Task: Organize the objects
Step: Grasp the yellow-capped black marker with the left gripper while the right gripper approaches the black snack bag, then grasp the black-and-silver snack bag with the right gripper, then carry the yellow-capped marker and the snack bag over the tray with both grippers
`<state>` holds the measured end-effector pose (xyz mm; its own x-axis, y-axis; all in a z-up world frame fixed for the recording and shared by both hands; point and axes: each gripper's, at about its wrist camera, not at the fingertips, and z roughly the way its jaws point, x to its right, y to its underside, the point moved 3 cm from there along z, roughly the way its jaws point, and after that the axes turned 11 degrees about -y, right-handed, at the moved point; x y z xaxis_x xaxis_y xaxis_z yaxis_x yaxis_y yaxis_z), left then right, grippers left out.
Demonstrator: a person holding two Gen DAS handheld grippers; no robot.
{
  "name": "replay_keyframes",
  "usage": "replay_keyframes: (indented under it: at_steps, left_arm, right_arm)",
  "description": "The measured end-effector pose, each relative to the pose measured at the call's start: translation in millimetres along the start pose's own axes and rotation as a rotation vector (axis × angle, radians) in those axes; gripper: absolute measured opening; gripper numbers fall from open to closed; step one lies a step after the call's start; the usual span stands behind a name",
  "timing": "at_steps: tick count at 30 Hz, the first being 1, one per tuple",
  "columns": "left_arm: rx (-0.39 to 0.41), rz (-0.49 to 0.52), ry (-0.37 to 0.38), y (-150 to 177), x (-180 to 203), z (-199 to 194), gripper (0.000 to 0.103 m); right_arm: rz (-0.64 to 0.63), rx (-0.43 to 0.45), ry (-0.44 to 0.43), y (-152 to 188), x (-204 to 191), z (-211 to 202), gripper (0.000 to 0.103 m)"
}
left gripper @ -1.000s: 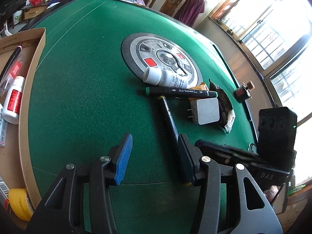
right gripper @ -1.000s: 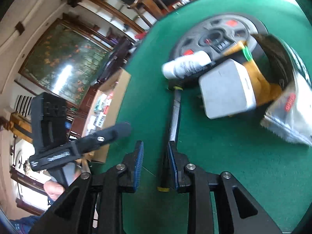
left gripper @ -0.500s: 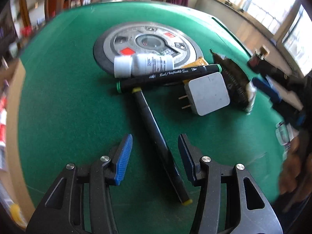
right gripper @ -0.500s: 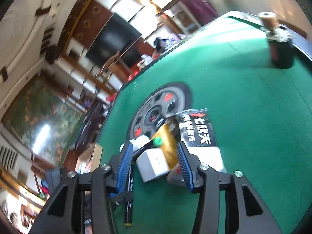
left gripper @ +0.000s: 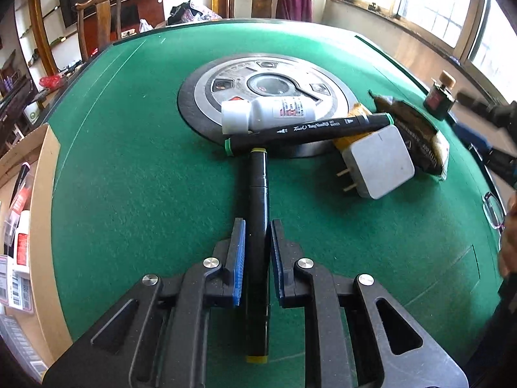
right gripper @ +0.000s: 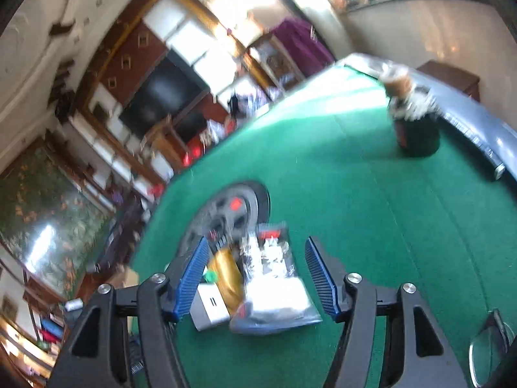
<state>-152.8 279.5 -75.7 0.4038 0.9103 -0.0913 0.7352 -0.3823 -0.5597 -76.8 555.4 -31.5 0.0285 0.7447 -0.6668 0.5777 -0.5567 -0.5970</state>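
Note:
A black marker with yellow ends (left gripper: 258, 190) lies on the green felt, and my left gripper (left gripper: 257, 226) is shut on its near half. Its far tip meets a green-capped black marker (left gripper: 310, 129) lying crosswise against a white bottle (left gripper: 268, 113). To the right sit a white plug charger (left gripper: 378, 165) and a dark snack packet (left gripper: 416, 132). My right gripper (right gripper: 256, 242) hovers over that packet (right gripper: 274, 291) and the charger (right gripper: 210, 307). Its jaws are opening, and the pads touch nothing.
A round grey disc (left gripper: 226, 74) is set in the table's middle. A small dark corked bottle (right gripper: 413, 119) stands near the far right edge. A cardboard box (left gripper: 42, 194) with several items borders the left side. Glasses (right gripper: 491, 349) lie at the near right.
My left gripper came over the yellow-ended marker and closed on it. My right gripper let that marker go, swung over to the packet and charger, and its jaws widened.

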Motion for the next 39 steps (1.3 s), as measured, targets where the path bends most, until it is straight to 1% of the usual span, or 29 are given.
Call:
replay_keyframes:
  at_steps: [2, 3, 5, 6, 8, 10, 11, 12, 13, 14, 15, 17, 19, 21, 23, 26, 29, 31, 35, 37, 39]
  left_arm:
    - [0.006, -0.003, 0.008, -1, -2, 0, 0.014]
    - [0.006, -0.005, 0.016, -1, -3, 0, 0.014]
    - [0.008, -0.017, 0.036, 0, -6, 0, 0.014]
    - [0.009, -0.018, 0.041, 0, -7, 0, 0.014]
    - [0.017, -0.019, 0.043, 2, -7, -1, 0.014]
    - [0.027, -0.014, 0.036, 4, -7, -3, 0.014]
    - [0.032, -0.012, 0.031, 5, -7, -3, 0.014]
    - [0.036, -0.01, 0.028, 6, -7, -4, 0.014]
    - [0.041, -0.007, 0.024, 7, -6, -5, 0.014]
    - [0.045, -0.002, 0.02, 7, -6, -5, 0.014]
    - [0.048, 0.001, 0.017, 7, -5, -5, 0.014]
    - [0.053, 0.0, 0.022, 7, -5, -5, 0.014]
    - [0.053, -0.012, 0.04, 7, -8, -4, 0.014]
    - [0.052, -0.027, 0.057, 7, -12, -5, 0.014]
    - [0.059, -0.039, 0.071, 7, -15, -6, 0.014]
    - [0.074, -0.048, 0.096, 5, -15, -10, 0.014]
    - [0.089, -0.048, 0.113, 5, -13, -14, 0.014]
    - [0.091, -0.053, 0.118, 5, -13, -14, 0.014]
    - [0.089, -0.074, 0.131, 4, -15, -14, 0.014]
    - [0.098, -0.085, 0.138, 4, -16, -16, 0.014]
    - [0.112, -0.085, 0.139, 4, -16, -21, 0.014]
  right_arm:
    - [-0.04, -0.055, 0.032, 6, -3, 13, 0.063]
    - [-0.067, -0.069, 0.06, 8, -6, 18, 0.063]
    - [-0.111, -0.093, 0.087, 11, -11, 26, 0.063]
    - [-0.127, -0.109, 0.102, 12, -11, 32, 0.066]
    - [-0.151, -0.128, 0.146, 16, -12, 38, 0.07]
    - [-0.166, -0.146, 0.183, 19, -5, 45, 0.07]
    - [-0.158, -0.142, 0.181, 20, -3, 46, 0.07]
    - [-0.142, -0.148, 0.167, 23, 1, 48, 0.067]
    - [-0.117, -0.161, 0.155, 26, 6, 51, 0.059]
    - [-0.116, -0.157, 0.154, 26, 11, 52, 0.047]
    - [-0.118, -0.158, 0.157, 27, 12, 51, 0.043]
    - [-0.118, -0.152, 0.142, 27, 11, 51, 0.037]
    - [-0.138, -0.129, 0.161, 28, 8, 47, 0.037]
    - [-0.155, -0.09, 0.177, 25, 5, 42, 0.036]
    - [-0.172, -0.031, 0.196, 20, 1, 31, 0.036]
    - [-0.164, 0.04, 0.181, 14, -1, 17, 0.036]
    - [-0.143, 0.062, 0.142, 10, -1, 13, 0.036]
    - [-0.146, 0.06, 0.127, 9, -3, 14, 0.036]
    - [-0.163, 0.049, 0.118, 9, -6, 21, 0.036]
    - [-0.186, 0.06, 0.113, 10, -12, 19, 0.036]
    - [-0.228, 0.088, 0.136, 11, -20, 15, 0.037]
